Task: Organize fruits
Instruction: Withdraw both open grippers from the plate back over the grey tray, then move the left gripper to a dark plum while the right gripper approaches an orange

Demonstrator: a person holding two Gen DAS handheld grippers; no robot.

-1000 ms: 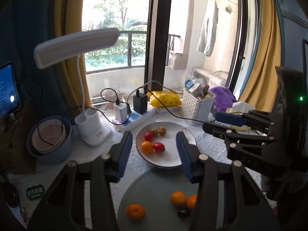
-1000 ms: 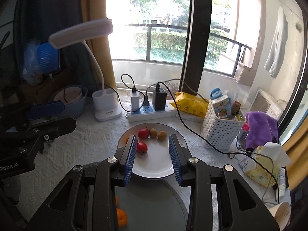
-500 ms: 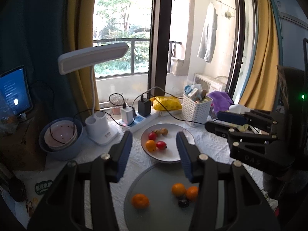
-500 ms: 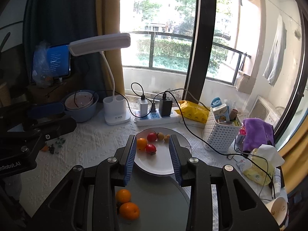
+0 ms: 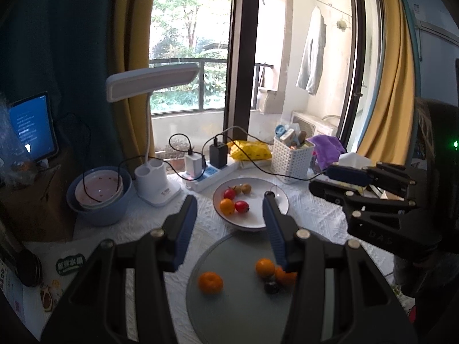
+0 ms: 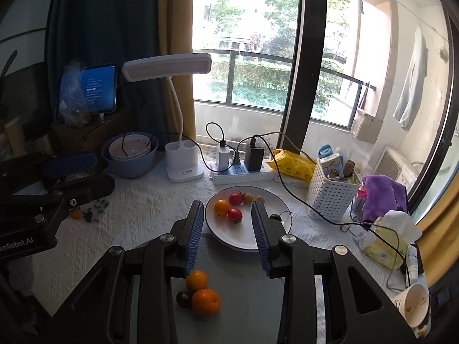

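risk, rolling: the round orange mandarins (image 6: pixel 206 301) on the flat grey round tray (image 5: pixel 238 309) have no visible lip to stop them; a sideways nudge from a finger would likely send one across the tray or off onto the bench (image 6: pixel 137 200).
risk, neighbours: two mandarins and a small dark round fruit (image 6: pixel 184 298) lie touching; closing on one would probably push the others aside.
risk, cables: the black cable (image 6: pixel 298 200) trails past the white round plate with a dark rim (image 6: pixel 275 200); a reach toward the plate could snag it.
risk, soft fruit: the red cherry tomatoes (image 6: pixel 235 214) on the plate would bruise under a hard squeeze, i judge.
left gripper (image 5: pixel 229 218): fingers (image 5: pixel 188 218) spread wide, nothing between them, touching nothing; it hangs above the tray's far edge.
right gripper (image 6: pixel 226 229): fingers (image 6: pixel 196 229) parted and empty, apart from every fruit; it hangs above the plate's near rim.
fruit, tray: a lone mandarin (image 5: pixel 210 282) sits well apart from the cluster of three.
fruit, plate: one mandarin (image 6: pixel 221 207), two tomatoes, two small tan round fruits (image 6: pixel 248 198).
stray piece: a small orange fruit (image 6: pixel 76 213) lies on the bench near the left gripper.
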